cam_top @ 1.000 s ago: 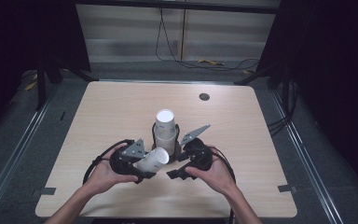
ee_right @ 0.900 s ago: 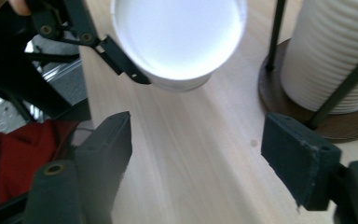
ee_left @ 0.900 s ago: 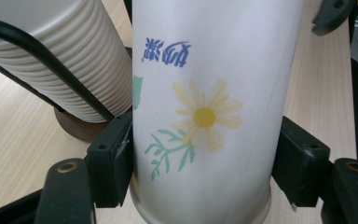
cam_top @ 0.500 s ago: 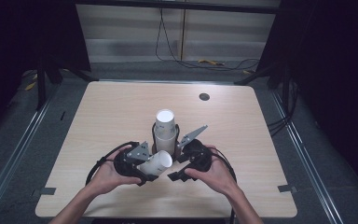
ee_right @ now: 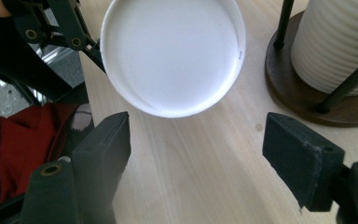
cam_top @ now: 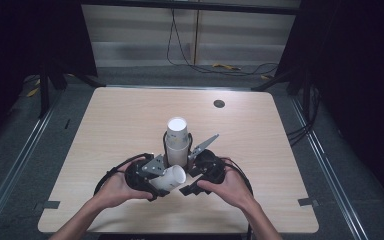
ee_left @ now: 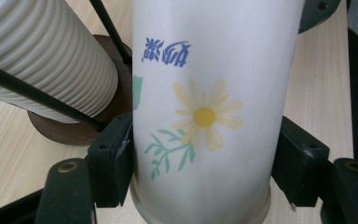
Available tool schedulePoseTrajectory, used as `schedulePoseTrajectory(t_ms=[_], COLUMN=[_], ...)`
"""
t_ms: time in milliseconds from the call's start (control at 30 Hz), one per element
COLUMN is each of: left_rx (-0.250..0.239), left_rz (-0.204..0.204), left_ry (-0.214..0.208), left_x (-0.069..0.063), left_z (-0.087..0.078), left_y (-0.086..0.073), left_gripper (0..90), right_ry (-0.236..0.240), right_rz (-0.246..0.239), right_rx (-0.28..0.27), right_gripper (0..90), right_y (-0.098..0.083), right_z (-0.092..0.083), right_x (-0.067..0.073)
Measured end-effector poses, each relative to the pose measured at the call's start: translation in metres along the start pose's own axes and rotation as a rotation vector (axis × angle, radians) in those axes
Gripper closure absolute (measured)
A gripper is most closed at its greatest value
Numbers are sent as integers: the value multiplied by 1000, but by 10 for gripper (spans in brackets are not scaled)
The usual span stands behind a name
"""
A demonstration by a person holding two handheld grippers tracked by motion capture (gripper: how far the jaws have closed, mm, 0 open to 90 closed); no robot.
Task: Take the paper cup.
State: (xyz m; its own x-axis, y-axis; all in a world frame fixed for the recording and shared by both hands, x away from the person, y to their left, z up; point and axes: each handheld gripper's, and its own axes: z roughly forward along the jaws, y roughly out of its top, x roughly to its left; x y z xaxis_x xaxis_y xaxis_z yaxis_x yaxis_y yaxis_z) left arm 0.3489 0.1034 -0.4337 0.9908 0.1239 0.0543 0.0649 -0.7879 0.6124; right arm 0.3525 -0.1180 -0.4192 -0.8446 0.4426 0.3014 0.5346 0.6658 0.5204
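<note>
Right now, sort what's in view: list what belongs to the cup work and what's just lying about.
In the job:
- paper cup, clamped in left gripper
- cup stack in its holder
- right gripper, open

Lying about:
- dark round disc
- floor cables

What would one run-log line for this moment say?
left gripper: shut on flowered paper cup | right gripper: open, facing cup's mouth | cup stack: upright in holder

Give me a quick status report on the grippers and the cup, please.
Left gripper clamped on flowered paper cup, cup on its side. Right gripper open, facing the cup's mouth. Cup stack in holder close behind.
</note>
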Motion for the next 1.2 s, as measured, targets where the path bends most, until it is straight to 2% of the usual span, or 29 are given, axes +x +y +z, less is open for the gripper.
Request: schedulePoseTrajectory(t_ms=[33,133,167,333,400,567,633,733,833,933,1067,1200], left_rx=[15,12,31,30,30,47,58,64,66,80,90,102], left_rz=[9,24,34,27,23,36,38,40,44,56,74,75], left_ry=[-7,1,1,0,2,-7,-8,-4,0,-3,-3,-2], left_x=[0,-2,-3,-2,-2,-4,-6,-5,-6,-8,-9,-10], left_z=[-1,1,1,2,3,7,9,10,12,14,16,17], left_y=[1,1,2,2,2,5,6,7,8,10,11,11], left_gripper=[311,311,311,311,312,311,311,312,312,312,313,313], right_ry=[0,10,8,37,34,15,29,27,9,20,35,45], right_rz=[2,1,3,6,-3,-13,-10,-21,-21,-11,-22,-24], right_rx=[3,12,19,46,46,29,30,52,66,77,89,96], right_gripper=[227,224,232,236,273,279,279,255,192,196,191,195], right_y=[0,1,2,4,4,5,4,3,4,6,9,11], right_z=[1,1,2,5,5,0,-1,1,6,8,11,13], right_x=[0,0,0,1,2,2,1,2,2,2,3,3])
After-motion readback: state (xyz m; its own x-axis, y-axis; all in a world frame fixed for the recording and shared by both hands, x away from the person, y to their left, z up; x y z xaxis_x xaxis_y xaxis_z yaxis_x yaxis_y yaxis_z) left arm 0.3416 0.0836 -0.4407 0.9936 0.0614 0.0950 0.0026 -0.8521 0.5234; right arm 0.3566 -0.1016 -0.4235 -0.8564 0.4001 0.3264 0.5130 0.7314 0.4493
